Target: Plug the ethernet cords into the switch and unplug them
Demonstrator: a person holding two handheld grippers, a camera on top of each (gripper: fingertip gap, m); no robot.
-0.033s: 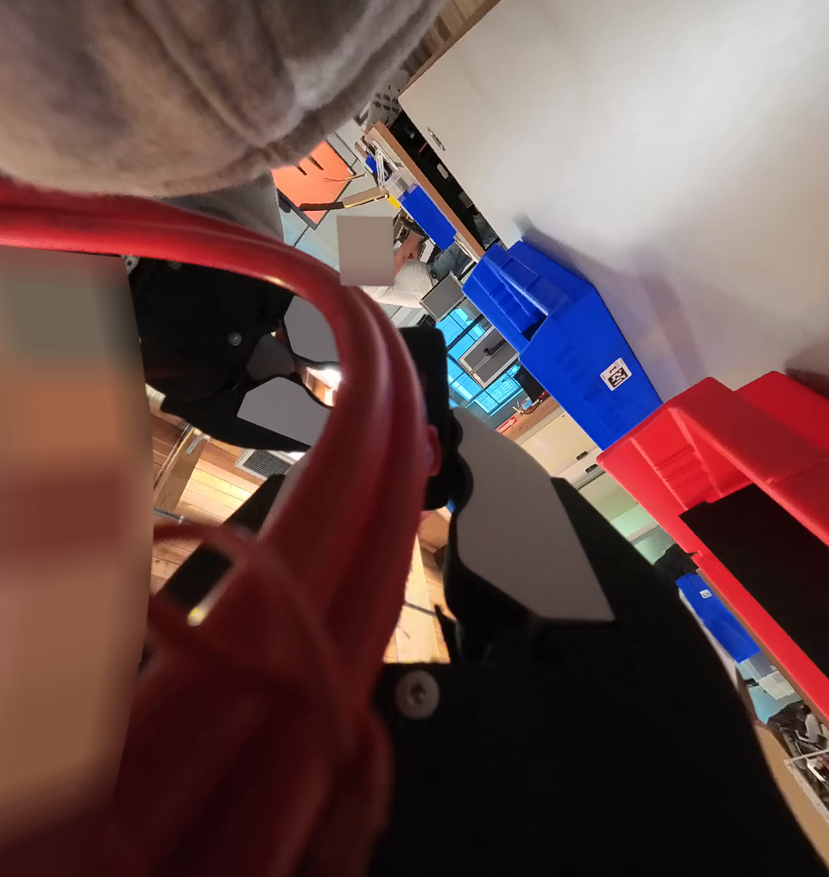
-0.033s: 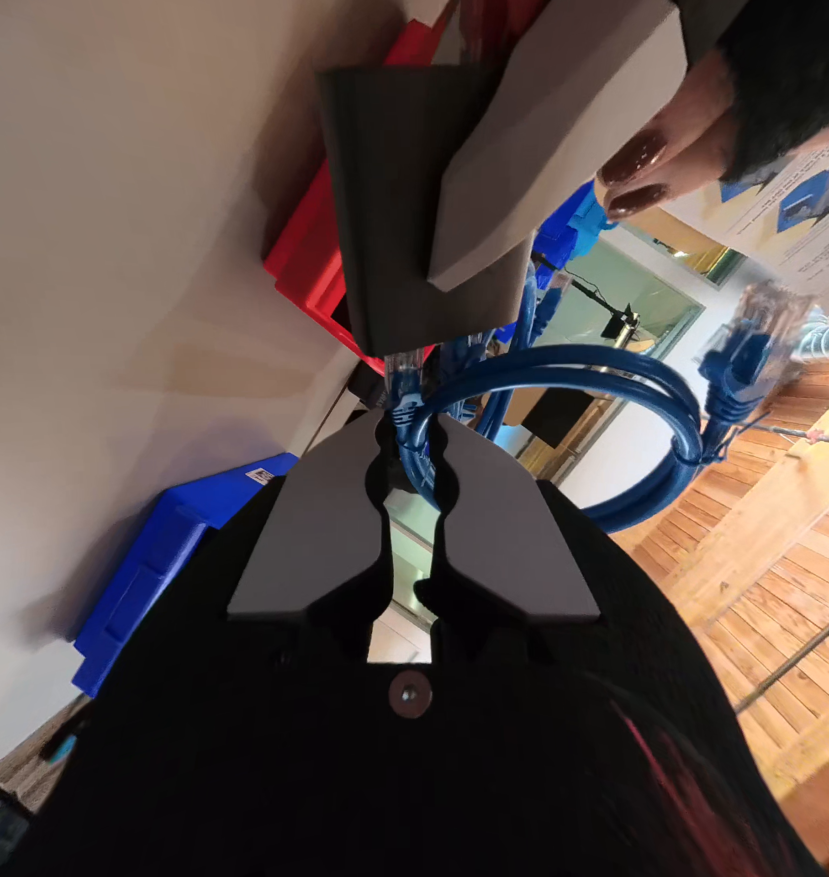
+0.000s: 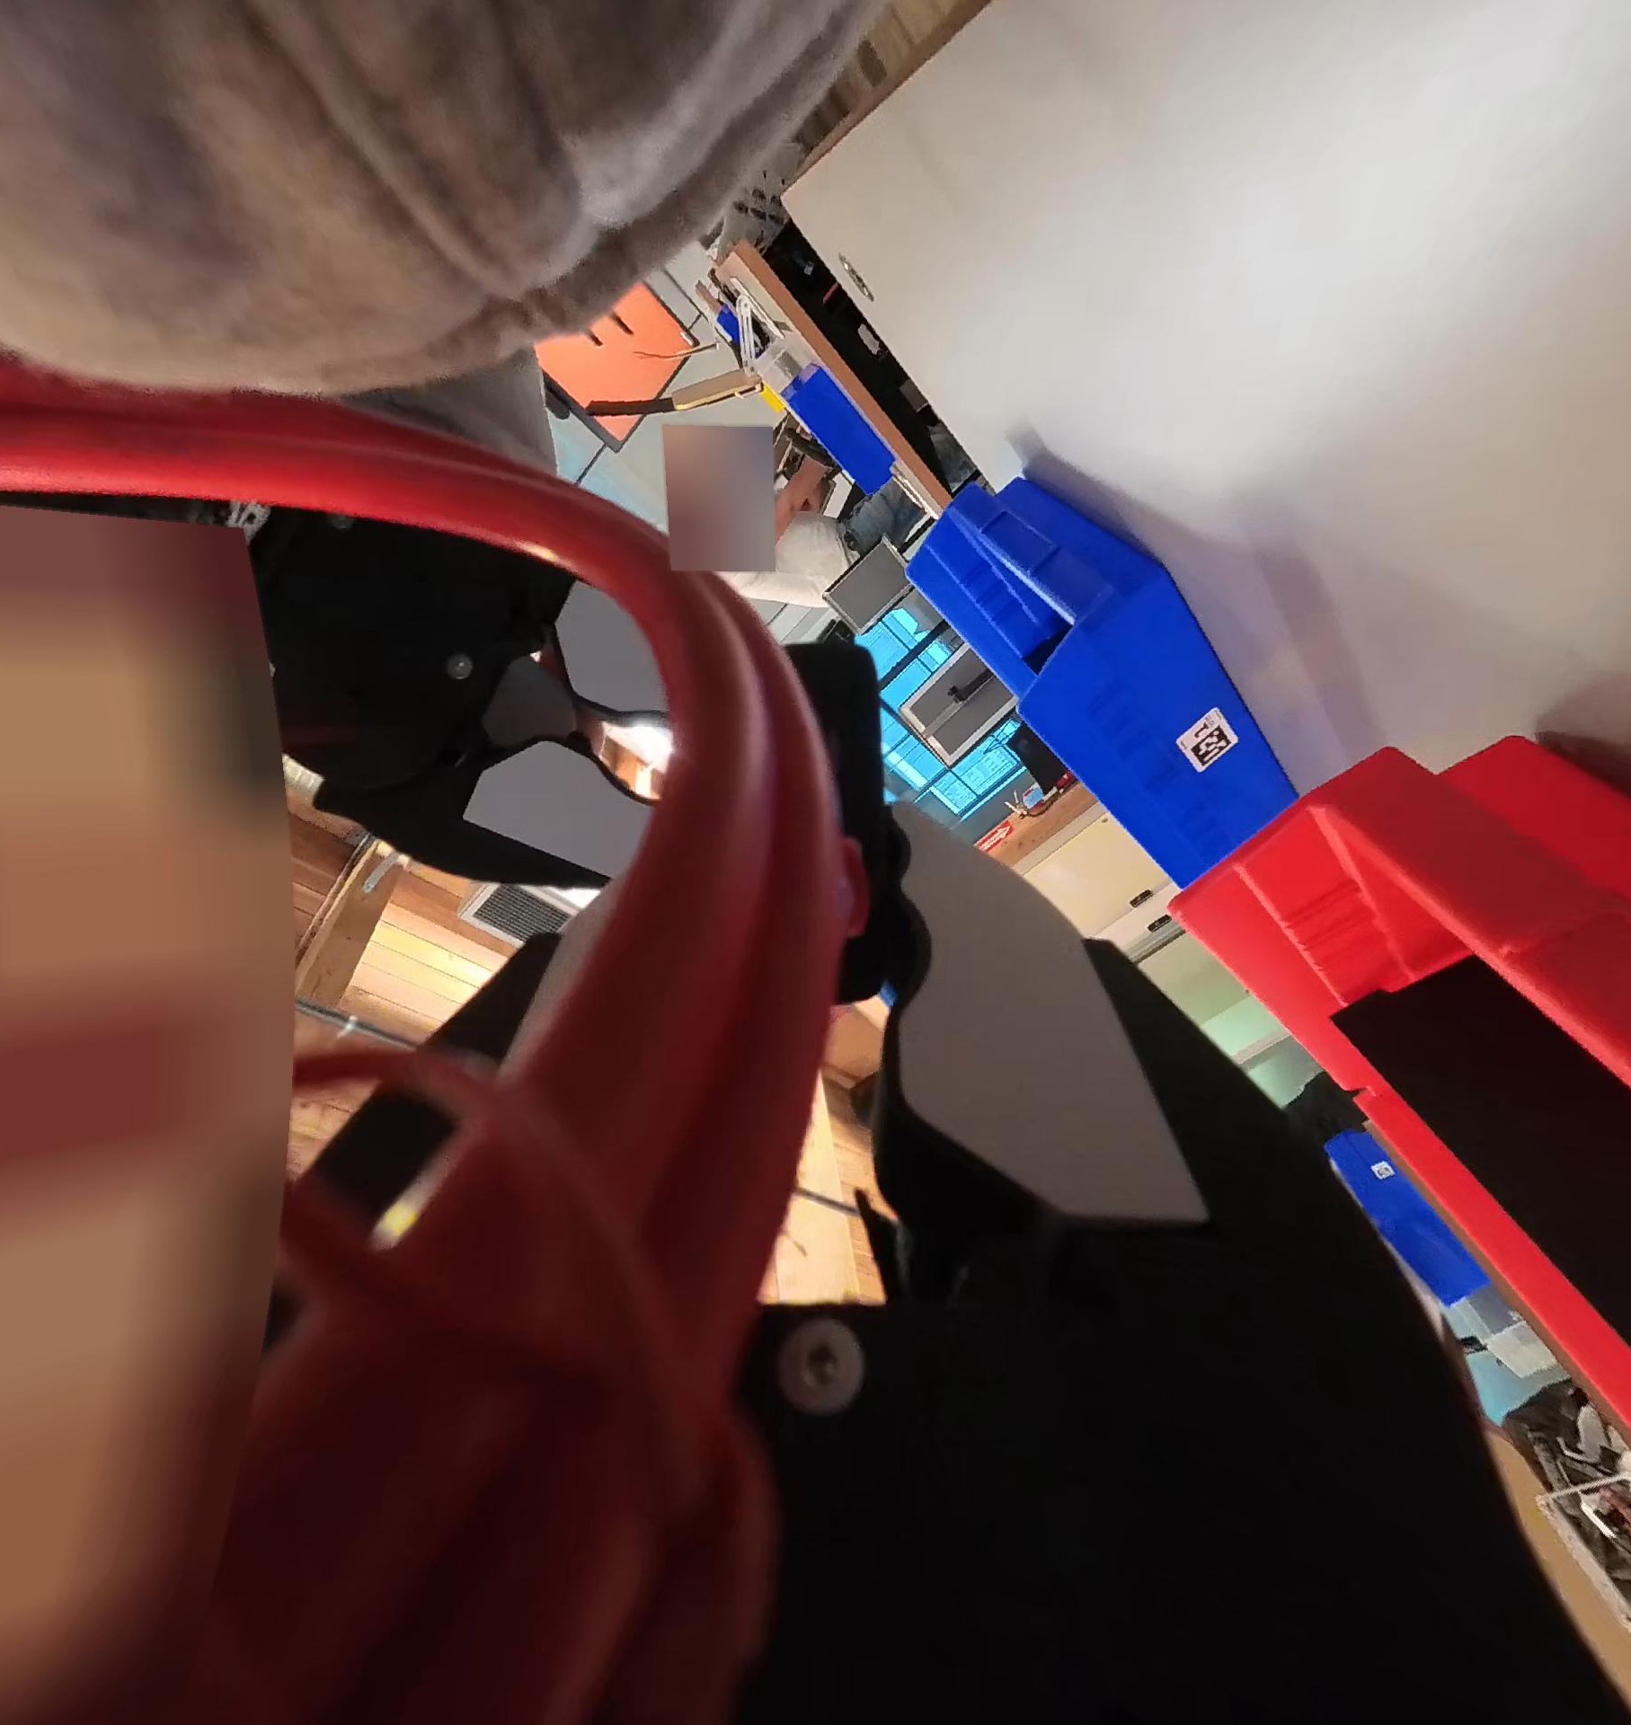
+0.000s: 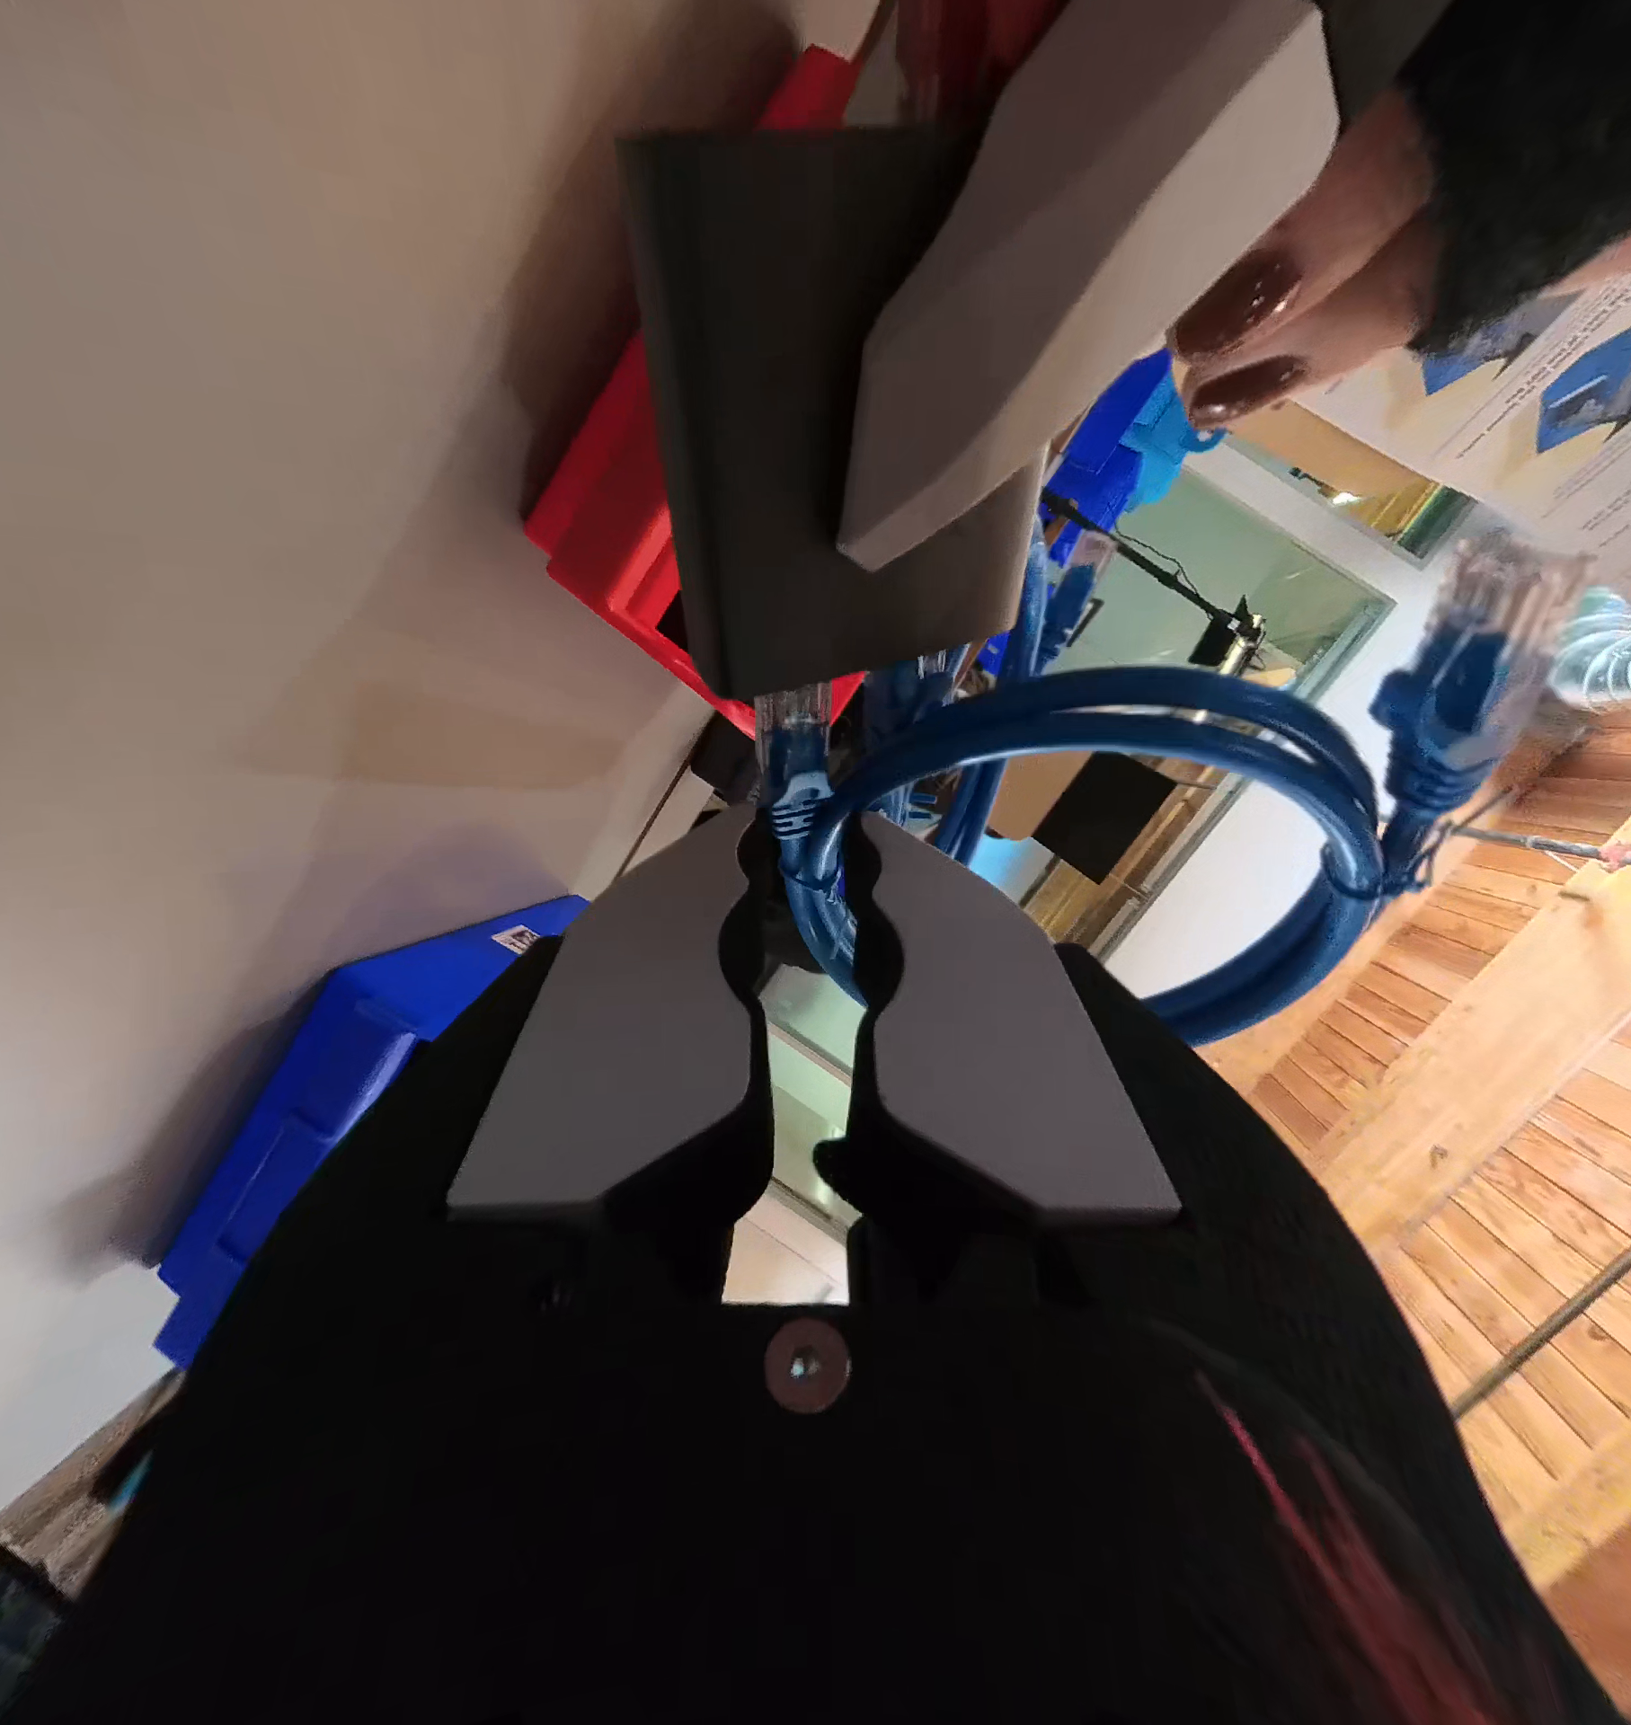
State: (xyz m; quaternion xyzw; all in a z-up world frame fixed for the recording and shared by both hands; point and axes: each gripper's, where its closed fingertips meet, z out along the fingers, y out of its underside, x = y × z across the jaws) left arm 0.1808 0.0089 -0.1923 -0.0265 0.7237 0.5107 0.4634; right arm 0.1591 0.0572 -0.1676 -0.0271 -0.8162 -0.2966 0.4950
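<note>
Right gripper [image 4: 816, 877] pinching coiled blue cable [image 4: 1166, 840], loop trailing toward 3 o'clock. Left gripper [image 3: 793, 933] jaws clamped on red cable bundle [image 3: 662, 933]. Red bin [image 3: 1493, 933] at 3 o'clock, blue bin [image 3: 1119, 691] at 1 o'clock on tabletop [image 3: 1259, 280].

Left gripper [image 3: 821, 896]: its left finger is almost wholly hidden behind the coiled red cable bundle [image 3: 550, 1213], so can't tell how close the fingers stand. That bundle is out of focus close to the lens and cut off at the left and bottom edges. Grey fabric sleeve [image 3: 326, 168] above it is cut by the top edge.

Red plastic bin [image 3: 1493, 943] right of the tool runs off the right edge; inside too dark to read.

Right gripper [image 4: 816, 840]: coiled blue network cable [image 4: 1213, 840] w/ its far clear plug [image 4: 1493, 616] motion-blurred. The other plug's tip goes under the dark grey finger [image 4: 793, 420] of the other gripper ahead, itself cut off at the top edge. Person's hand [image 4: 1334, 280] beside it only partly in view.
</note>
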